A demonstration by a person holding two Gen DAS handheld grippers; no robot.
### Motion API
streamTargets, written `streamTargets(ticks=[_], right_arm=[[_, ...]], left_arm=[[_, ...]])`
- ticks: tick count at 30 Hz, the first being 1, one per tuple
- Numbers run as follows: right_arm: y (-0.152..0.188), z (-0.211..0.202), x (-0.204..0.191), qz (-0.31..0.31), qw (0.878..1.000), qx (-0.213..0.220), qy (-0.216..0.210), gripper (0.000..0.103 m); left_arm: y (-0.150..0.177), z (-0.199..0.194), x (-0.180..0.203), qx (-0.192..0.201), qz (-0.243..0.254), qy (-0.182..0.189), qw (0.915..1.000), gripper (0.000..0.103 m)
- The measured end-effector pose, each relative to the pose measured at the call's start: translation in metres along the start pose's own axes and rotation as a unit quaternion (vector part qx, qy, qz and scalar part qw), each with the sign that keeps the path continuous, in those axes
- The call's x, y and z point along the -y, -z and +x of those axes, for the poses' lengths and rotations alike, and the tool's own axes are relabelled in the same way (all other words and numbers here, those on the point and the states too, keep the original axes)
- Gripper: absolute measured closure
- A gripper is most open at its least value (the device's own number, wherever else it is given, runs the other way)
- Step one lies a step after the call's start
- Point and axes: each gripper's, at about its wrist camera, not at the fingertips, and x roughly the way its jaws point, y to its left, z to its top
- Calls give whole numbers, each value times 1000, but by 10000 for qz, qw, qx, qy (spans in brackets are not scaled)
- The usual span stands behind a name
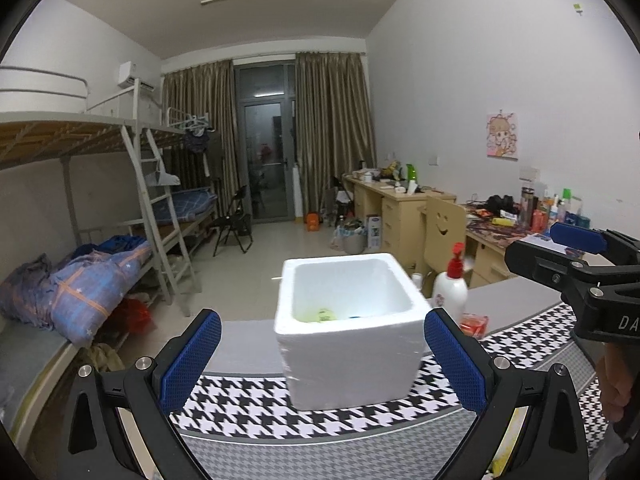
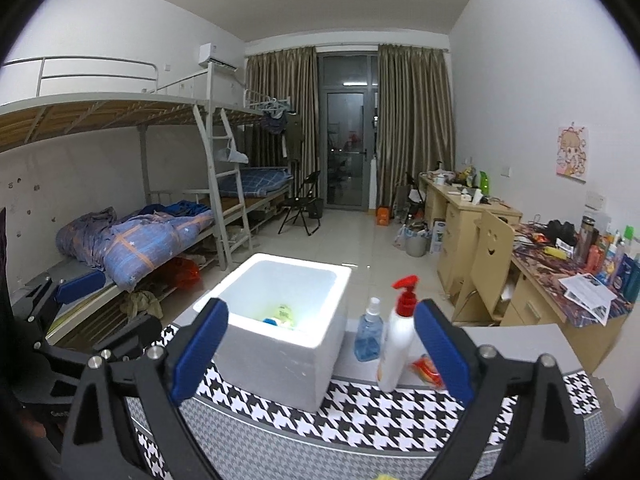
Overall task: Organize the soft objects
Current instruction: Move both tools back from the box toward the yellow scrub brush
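A white foam box (image 1: 352, 352) stands open-topped on a houndstooth mat (image 1: 360, 408). Inside it lie a yellow-green soft item (image 1: 324, 314) and a blue one (image 1: 356, 316), also seen as yellow-green (image 2: 284, 312) and blue (image 2: 272, 321) in the right wrist view. My left gripper (image 1: 322, 316) is open just short of the box, and its blue pads touch nothing. My right gripper (image 2: 320, 312) is open too, facing the box (image 2: 280, 360) from the right, with nothing between its pads. Each gripper shows at the edge of the other's view.
A white pump bottle with a red top (image 2: 396, 348), a clear blue spray bottle (image 2: 370, 336) and an orange-red packet (image 2: 428, 368) stand right of the box. A bunk bed (image 2: 160, 240) lies left, with a cluttered desk (image 2: 560, 280) and chair on the right.
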Motion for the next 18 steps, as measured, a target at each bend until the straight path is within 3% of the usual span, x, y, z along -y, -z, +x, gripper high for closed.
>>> streamTargets(ticks=[18], right_arm=[[33,-56,16,76,9997,162,183,7]], left_arm=[[17,-31,34,109,156,374,9991,1]])
